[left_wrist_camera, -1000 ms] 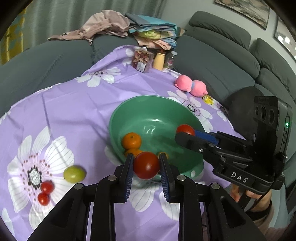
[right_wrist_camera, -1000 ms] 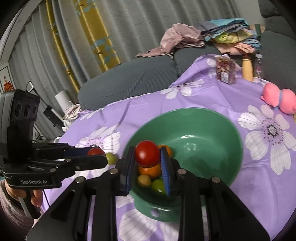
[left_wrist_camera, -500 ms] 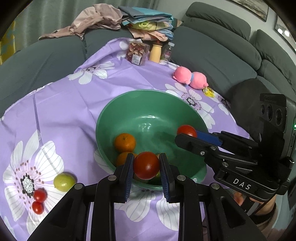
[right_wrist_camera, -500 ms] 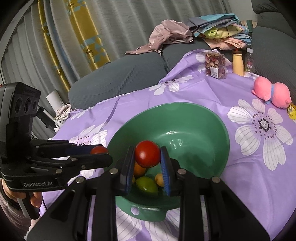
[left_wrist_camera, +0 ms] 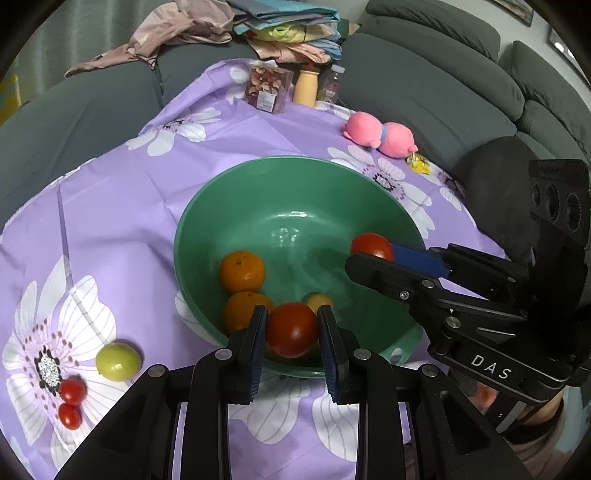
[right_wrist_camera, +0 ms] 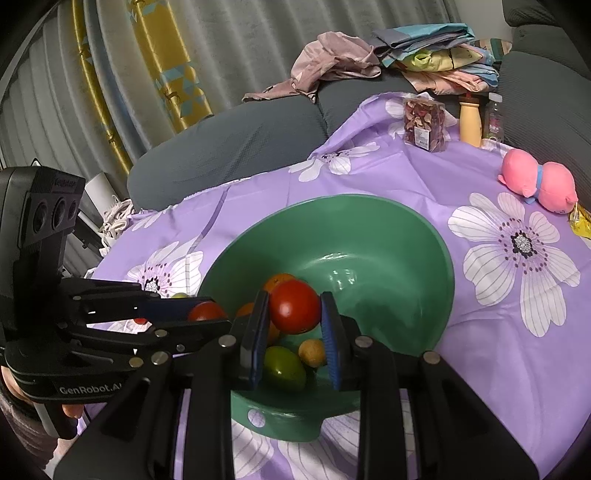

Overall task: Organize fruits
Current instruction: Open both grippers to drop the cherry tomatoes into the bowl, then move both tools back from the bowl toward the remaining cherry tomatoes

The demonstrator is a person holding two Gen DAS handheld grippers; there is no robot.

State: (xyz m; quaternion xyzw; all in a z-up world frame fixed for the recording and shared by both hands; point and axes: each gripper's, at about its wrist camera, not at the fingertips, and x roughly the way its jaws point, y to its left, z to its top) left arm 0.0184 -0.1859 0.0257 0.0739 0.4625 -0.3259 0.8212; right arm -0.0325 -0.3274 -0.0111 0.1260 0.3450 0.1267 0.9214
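Observation:
A green bowl [left_wrist_camera: 325, 184] sits on the purple flowered cloth and holds two oranges [left_wrist_camera: 242, 270], a small yellow fruit [left_wrist_camera: 317, 301] and a green fruit [right_wrist_camera: 284, 367]. My left gripper [left_wrist_camera: 291, 338] is shut on a red tomato [left_wrist_camera: 291, 328] above the bowl's near rim. My right gripper [right_wrist_camera: 293, 326] is shut on another red tomato [right_wrist_camera: 294, 312] above the bowl's near side; it also shows in the left wrist view [left_wrist_camera: 371, 246]. A green fruit [left_wrist_camera: 118, 361] and two small red tomatoes [left_wrist_camera: 72, 402] lie on the cloth left of the bowl.
A pink plush toy [left_wrist_camera: 380, 133] lies behind the bowl at the right. A snack box [left_wrist_camera: 265, 86] and bottles [left_wrist_camera: 306, 86] stand at the cloth's far edge. A grey sofa [left_wrist_camera: 424, 85] with piled clothes [left_wrist_camera: 280, 29] surrounds the table.
Both grippers have moved forward with their tomatoes and now hang over the bowl's inside. Both stay shut.

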